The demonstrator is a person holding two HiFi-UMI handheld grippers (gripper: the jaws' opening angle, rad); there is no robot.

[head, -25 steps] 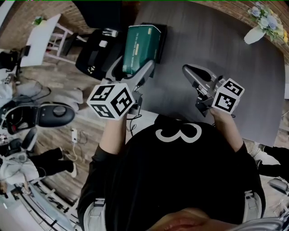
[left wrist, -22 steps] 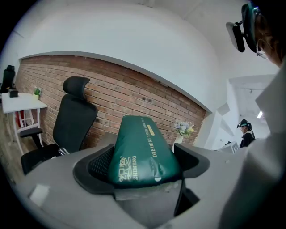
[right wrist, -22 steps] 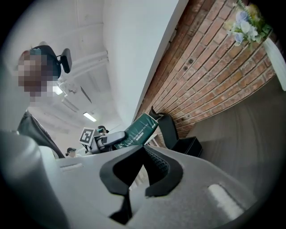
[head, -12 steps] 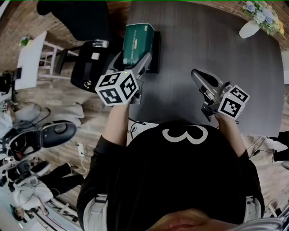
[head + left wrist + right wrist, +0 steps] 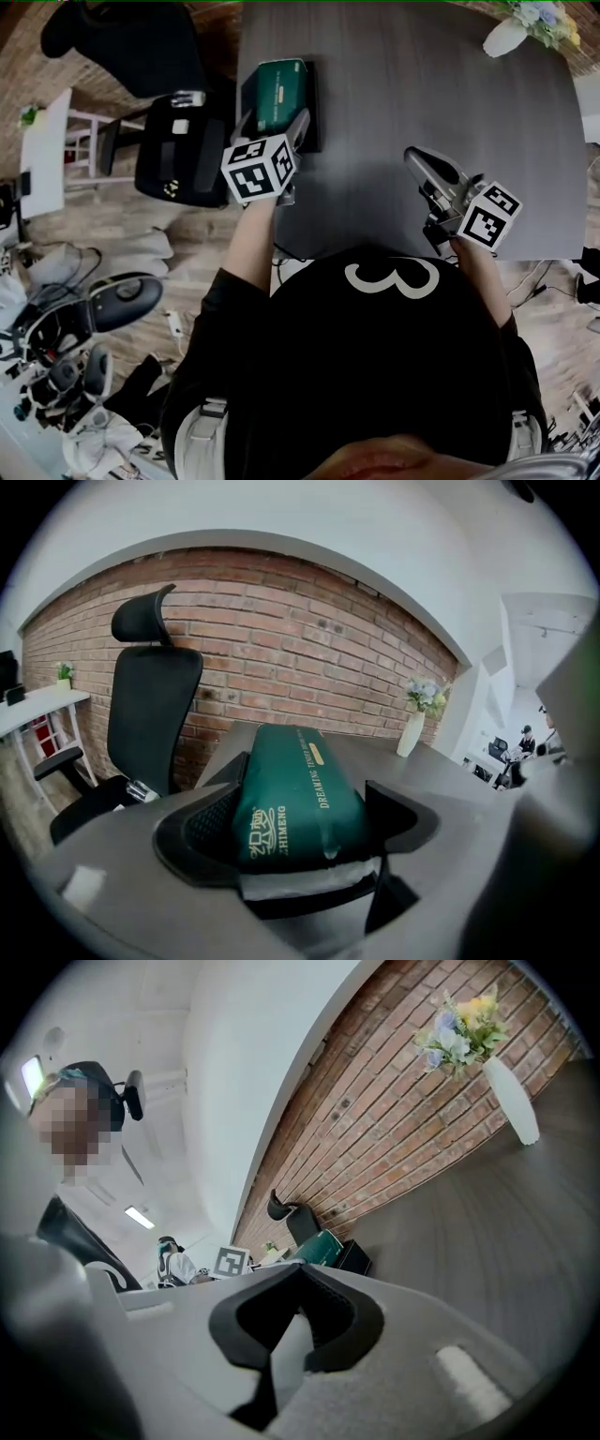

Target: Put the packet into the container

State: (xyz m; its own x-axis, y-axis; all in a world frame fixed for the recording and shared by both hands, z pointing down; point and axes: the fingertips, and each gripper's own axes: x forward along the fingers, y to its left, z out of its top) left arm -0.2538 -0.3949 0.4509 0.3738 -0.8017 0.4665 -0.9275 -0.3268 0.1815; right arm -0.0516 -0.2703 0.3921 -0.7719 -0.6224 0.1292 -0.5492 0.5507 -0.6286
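A dark green packet [image 5: 278,92] lies lengthwise over the black container [image 5: 314,108] at the table's left edge. My left gripper [image 5: 275,120] holds the packet's near end. In the left gripper view both black pads [image 5: 202,822] press on the packet [image 5: 295,794], and a white edge shows under it. The container's rim [image 5: 222,772] shows just left of the packet. Whether the packet rests fully inside I cannot tell. My right gripper [image 5: 419,159] hovers over the table's near right part, shut and empty; its pads meet in the right gripper view [image 5: 295,1316].
The grey table [image 5: 441,84] spreads to the right of the container. A white vase with flowers [image 5: 518,25] stands at its far right corner. A black office chair [image 5: 178,150] stands just left of the table. Cables and gear lie on the wooden floor at the left.
My left gripper has kept its hold on the packet and moved a little forward over the container. The right gripper has barely moved. The head camera has shifted.
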